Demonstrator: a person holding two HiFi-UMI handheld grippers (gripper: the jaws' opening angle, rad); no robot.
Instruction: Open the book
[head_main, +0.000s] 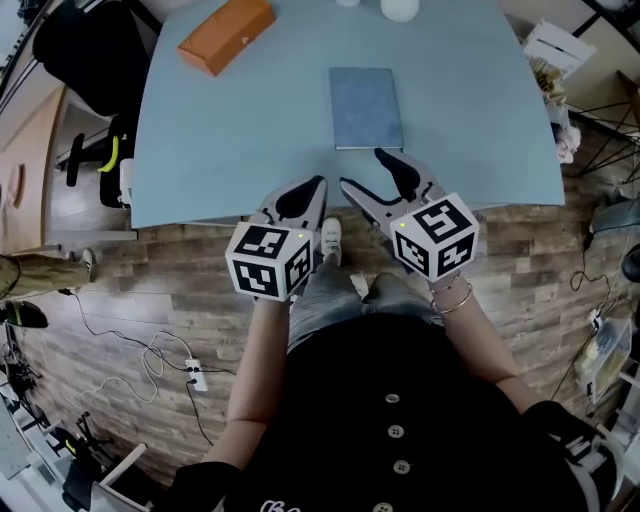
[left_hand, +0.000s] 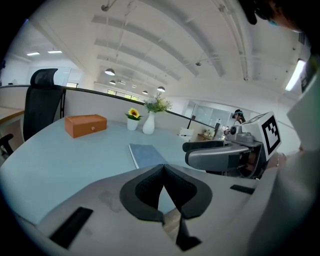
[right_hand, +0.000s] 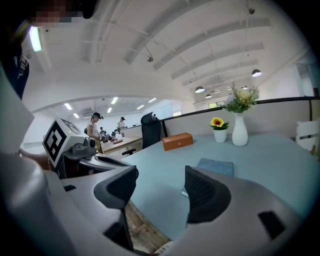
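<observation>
Partly behind right gripper (right_hand: 160, 182), closed book (right_hand: 216, 167).

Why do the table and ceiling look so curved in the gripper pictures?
Left gripper view: a wide-angle lens bows the table and blacks out the corners. Right gripper view: the same bowing. Head view: milder bend, even light, book sharp.

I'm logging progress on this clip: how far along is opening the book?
Done: nothing yet. The blue book lies closed and flat on the table. In hand: both grippers are empty at the table's near edge. The left gripper is shut and the right gripper is open, close to the book but not gripping it. Left: reach the book, catch its cover and lift it open.
</observation>
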